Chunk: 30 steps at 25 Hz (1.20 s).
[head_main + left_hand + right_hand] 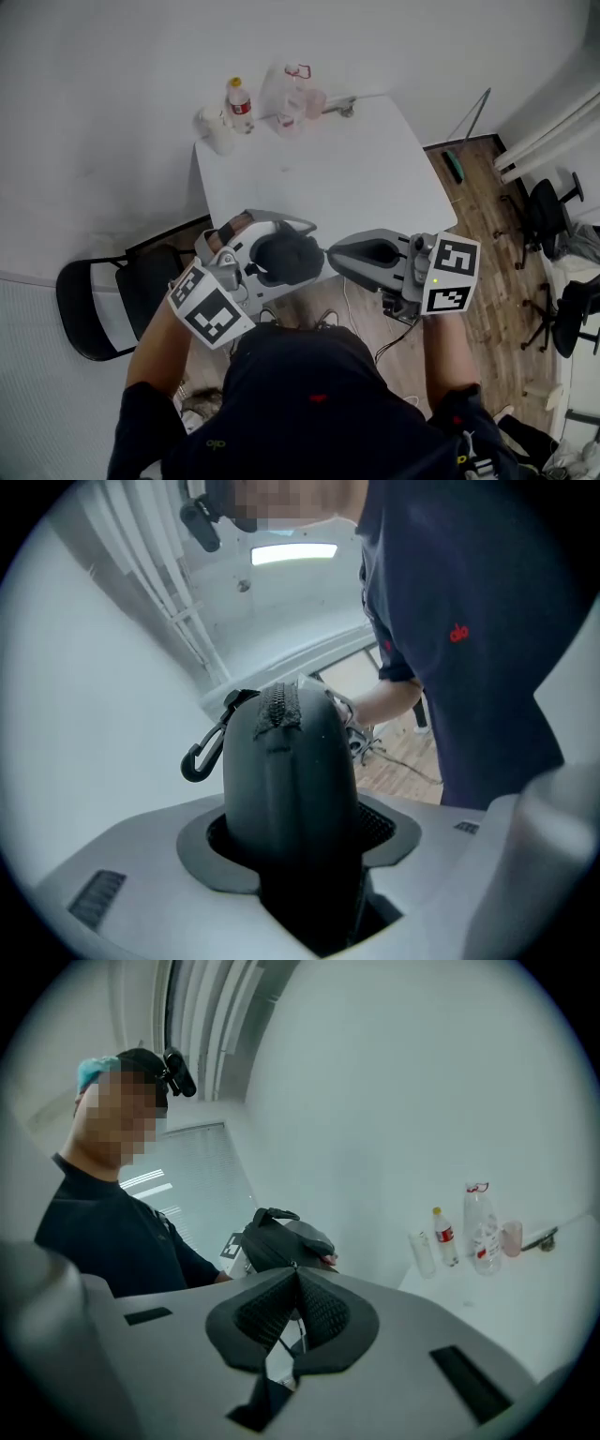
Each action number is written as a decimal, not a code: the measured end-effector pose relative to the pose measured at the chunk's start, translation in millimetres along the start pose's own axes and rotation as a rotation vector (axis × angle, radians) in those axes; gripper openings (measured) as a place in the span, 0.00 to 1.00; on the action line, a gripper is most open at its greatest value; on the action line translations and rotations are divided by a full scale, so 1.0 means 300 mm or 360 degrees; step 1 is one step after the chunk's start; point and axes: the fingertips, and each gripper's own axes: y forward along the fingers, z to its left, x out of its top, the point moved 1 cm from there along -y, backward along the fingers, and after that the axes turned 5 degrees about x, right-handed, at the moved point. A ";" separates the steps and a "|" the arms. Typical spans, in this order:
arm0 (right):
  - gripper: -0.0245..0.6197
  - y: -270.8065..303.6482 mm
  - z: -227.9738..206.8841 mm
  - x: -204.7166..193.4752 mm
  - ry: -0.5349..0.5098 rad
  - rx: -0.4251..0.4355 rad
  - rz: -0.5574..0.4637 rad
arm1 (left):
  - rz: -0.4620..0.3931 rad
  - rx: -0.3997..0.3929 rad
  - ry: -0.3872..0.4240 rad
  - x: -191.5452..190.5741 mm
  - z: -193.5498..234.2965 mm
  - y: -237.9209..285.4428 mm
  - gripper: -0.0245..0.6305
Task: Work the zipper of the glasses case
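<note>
- The left gripper (298,829) is clenched on the glasses case (286,780). Its pads press the case's two flanks, and the black shell stands up out of them.
- Only the left gripper view shows the zipper (280,707) running over the case's far end. It also shows a black clip (201,757) hanging off the case's left side.
- The right gripper (293,1274) is clenched, with its ribbed pads together. Its tips lie against the case's near edge. I cannot tell whether they pinch the pull tab.
- Only the head view shows both grippers meeting at the case from opposite sides. The case is held in the air in front of the person's torso.
- The white table (319,178) lies beyond the case.
- A red-labelled bottle (240,103) and a clear bottle (286,98) stand at the table's far edge, well apart from the case.
- A black chair (103,309) stands to the case's left.
</note>
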 end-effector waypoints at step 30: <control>0.07 0.040 -0.032 0.001 0.0788 0.0524 -0.0437 | -0.1313 -0.0161 -0.1401 0.178 0.310 -0.152 0.46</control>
